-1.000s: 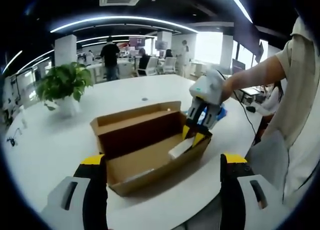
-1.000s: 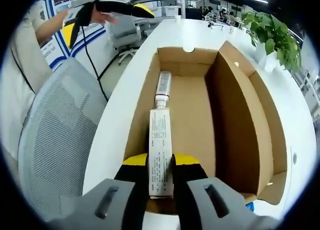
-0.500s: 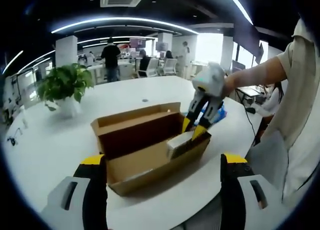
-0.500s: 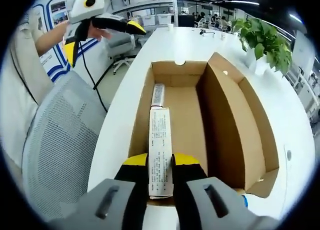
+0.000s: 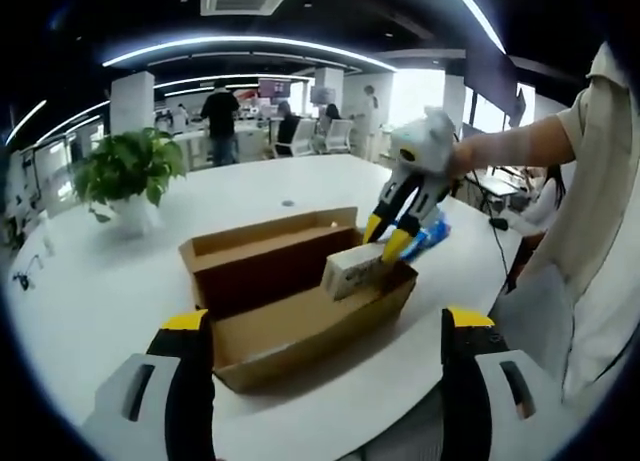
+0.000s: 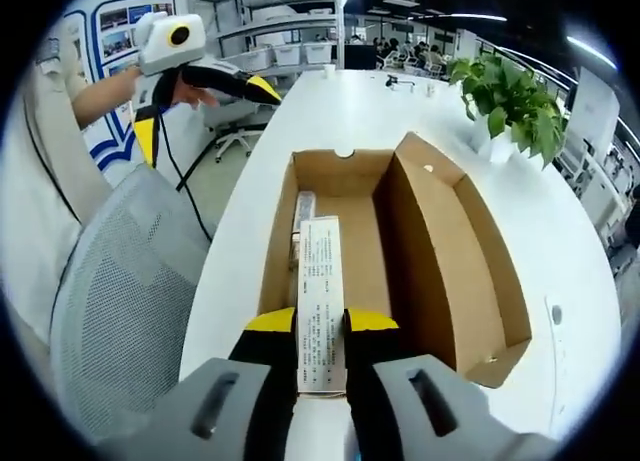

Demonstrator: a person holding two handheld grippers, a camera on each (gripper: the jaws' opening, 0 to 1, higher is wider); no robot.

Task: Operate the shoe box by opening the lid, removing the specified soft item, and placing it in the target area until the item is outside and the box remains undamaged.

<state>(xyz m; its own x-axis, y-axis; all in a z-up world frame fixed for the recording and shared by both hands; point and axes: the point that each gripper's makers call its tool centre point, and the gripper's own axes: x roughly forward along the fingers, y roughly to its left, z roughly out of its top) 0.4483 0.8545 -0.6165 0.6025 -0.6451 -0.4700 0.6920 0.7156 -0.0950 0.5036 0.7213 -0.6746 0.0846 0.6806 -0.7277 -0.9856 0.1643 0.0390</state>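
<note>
The brown cardboard shoe box (image 5: 300, 316) lies on the white table (image 5: 120, 271) with its lid folded back upright. In the left gripper view my right gripper (image 5: 385, 243) reaches in from the right, shut on a white printed carton (image 5: 350, 269) held above the box's right end. The right gripper view looks down the same carton (image 6: 320, 281), which is clamped between my right gripper (image 6: 320, 326) jaws over the open box (image 6: 440, 251). A silver tube (image 6: 303, 216) lies inside along the left wall. My left gripper (image 5: 326, 321) stands open before the box and appears again (image 6: 200, 116) at upper left.
A potted plant (image 5: 125, 171) stands at the table's far side (image 6: 510, 106). A grey mesh chair (image 6: 110, 311) stands beside the table edge. A blue item (image 5: 437, 231) lies on the table behind the box. Several people stand at desks in the background.
My right gripper has lifted the white carton from the box floor to above the rim, tilting it up. The left gripper has stayed where it was, open.
</note>
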